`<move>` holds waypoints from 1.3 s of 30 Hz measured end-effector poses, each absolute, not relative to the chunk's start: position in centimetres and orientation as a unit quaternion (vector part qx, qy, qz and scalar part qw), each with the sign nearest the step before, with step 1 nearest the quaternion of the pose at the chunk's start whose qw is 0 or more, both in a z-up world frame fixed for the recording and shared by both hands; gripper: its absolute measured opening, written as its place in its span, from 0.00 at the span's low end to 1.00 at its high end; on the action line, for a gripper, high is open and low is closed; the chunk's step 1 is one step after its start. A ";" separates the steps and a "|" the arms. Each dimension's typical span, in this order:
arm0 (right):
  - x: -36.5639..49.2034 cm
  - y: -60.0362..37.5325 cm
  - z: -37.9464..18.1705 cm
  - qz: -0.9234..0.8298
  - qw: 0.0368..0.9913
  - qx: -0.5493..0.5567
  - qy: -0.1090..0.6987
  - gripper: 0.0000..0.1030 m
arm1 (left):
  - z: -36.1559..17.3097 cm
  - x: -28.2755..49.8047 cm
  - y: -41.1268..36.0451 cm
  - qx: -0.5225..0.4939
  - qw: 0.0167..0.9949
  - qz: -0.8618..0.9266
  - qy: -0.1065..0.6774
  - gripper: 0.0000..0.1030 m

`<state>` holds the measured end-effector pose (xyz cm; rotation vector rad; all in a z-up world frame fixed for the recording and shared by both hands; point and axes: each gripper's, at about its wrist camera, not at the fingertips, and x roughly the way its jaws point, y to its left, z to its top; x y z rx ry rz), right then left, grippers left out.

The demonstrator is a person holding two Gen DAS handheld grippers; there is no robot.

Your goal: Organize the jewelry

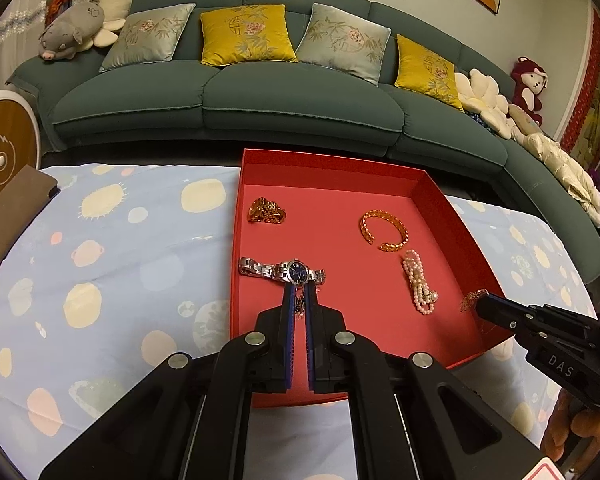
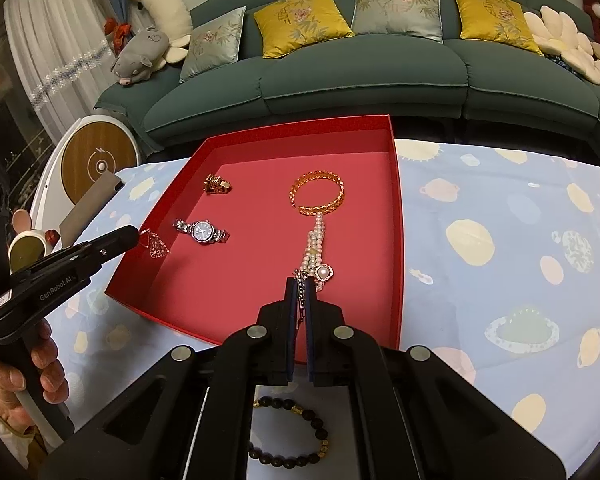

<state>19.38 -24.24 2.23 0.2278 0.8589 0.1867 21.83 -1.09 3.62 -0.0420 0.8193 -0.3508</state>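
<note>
both claws are clenched on small chains: left gripper (image 1: pixel 299 300) pinches a silvery one, right gripper (image 2: pixel 300 292) another, both over the red tray (image 1: pixel 452 208). plan: lower slow into bare spots, clear of the watch (image 1: pixel 296 271) and pearl bracelet (image 2: pixel 315 246).
</note>
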 end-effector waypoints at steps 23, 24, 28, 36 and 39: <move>19.1 -24.9 3.6 0.086 0.908 0.118 0.392 0.06 | 4.3 22.2 0.4 -0.052 0.904 -0.153 0.395 0.13; 19.0 -25.0 3.8 0.085 0.909 0.121 0.389 0.07 | 4.6 22.1 0.5 -0.055 0.906 -0.153 0.392 0.13; 18.5 -25.5 5.0 0.087 0.914 0.126 0.376 0.09 | 5.8 21.4 1.0 -0.060 0.912 -0.153 0.376 0.13; 15.7 -25.7 6.7 0.108 0.918 0.133 0.359 0.28 | 7.4 17.8 1.2 -0.052 0.917 -0.162 0.362 0.24; 14.0 -25.3 6.6 0.113 0.917 0.122 0.363 0.37 | 7.5 16.1 1.3 -0.062 0.914 -0.167 0.364 0.32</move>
